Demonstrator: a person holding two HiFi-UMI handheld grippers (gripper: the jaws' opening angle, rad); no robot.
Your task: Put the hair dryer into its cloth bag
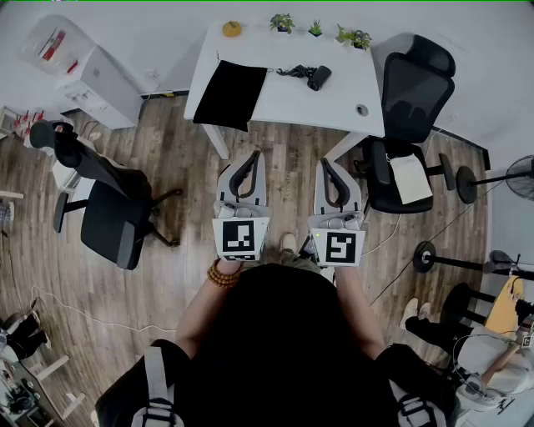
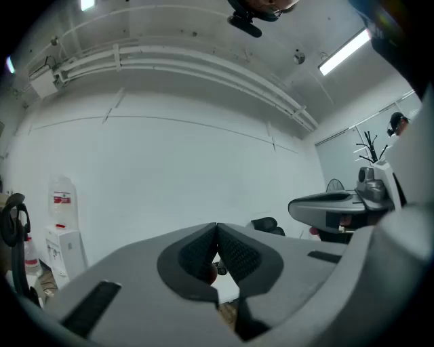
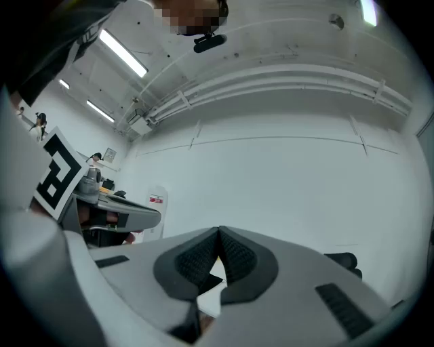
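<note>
Hair dryer (image 1: 318, 77), one, black, lay on the far part of the white table (image 1: 334, 108), with its cord (image 1: 292, 72) bunched just beside it on the left. Bag (image 1: 231, 93), one, black cloth, lay flat at the table's left end and hung over the near edge, apart from the dryer. Along the back edge stood three small plants (image 1: 282, 22), as far as I could count, and one orange object (image 1: 231, 29). There were two chairs: a black chair (image 1: 413, 92) at the table's right end and a second chair (image 1: 113, 225) well off to the left.

Grippers, two. I held my left gripper (image 1: 253, 158) and my right gripper (image 1: 325, 164) side by side and level, over the floor and well short of the table. Each was clenched: in either gripper view the ribbed pads (image 2: 237, 254) met at the tips with nothing between them. Neither gripper touched dryer, bag or table. One bead bracelet (image 1: 223, 273) sat on my left wrist.

Floor (image 1: 183, 167), wood plank. The walls were white. A white cabinet (image 1: 100, 83) stood at the left and a fan (image 1: 521, 177) at the right. Ceiling pipes (image 3: 285, 78) and strip lights (image 3: 122, 53) showed in the right gripper view.
</note>
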